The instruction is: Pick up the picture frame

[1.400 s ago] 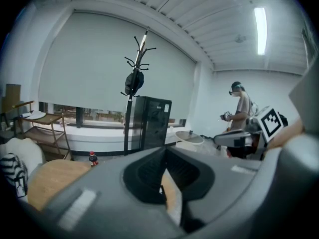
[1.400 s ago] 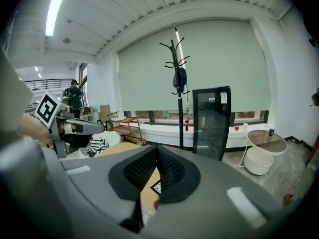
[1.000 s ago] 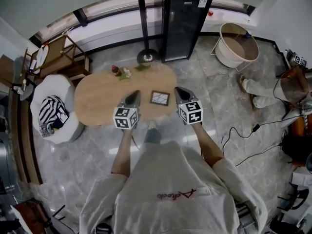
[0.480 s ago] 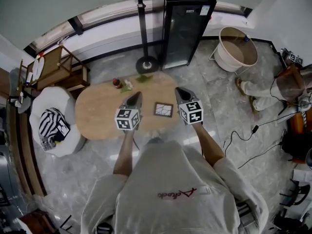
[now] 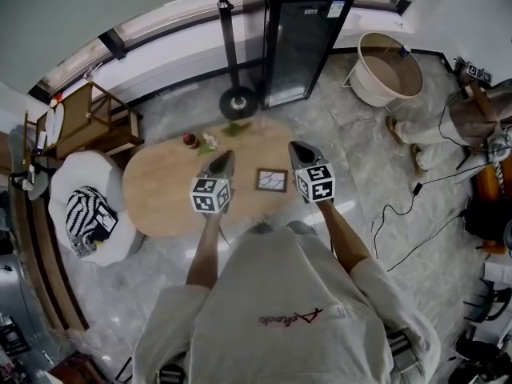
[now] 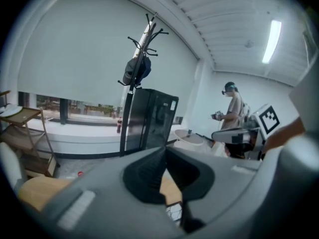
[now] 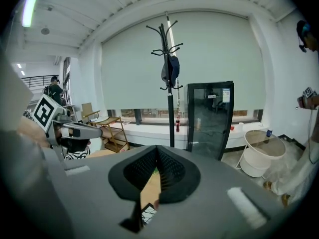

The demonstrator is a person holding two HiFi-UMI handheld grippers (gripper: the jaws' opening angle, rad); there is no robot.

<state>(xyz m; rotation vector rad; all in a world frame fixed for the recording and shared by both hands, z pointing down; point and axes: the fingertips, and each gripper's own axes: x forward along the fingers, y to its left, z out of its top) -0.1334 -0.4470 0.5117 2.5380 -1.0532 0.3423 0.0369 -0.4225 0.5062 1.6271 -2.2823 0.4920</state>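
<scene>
Picture frame (image 5: 272, 180) lies flat on the oval table (image 5: 160, 186), at 3 o'clock from the left gripper (image 5: 225, 157) and 9 o'clock from the right gripper (image 5: 294, 147). Both grippers, clenched and empty, have advanced to flank it. Their jaws likely must open before any grasp.

The picture frame (image 5: 271, 180) lies on the table (image 5: 160, 190), between left gripper (image 5: 224, 158) and right gripper (image 5: 296, 149).

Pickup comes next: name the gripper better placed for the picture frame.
Right, narrowly. The picture frame lies flat on the wooden table between both grippers, but the right gripper sits closer to its edge than the left gripper. Both are shut and must open first.
</scene>
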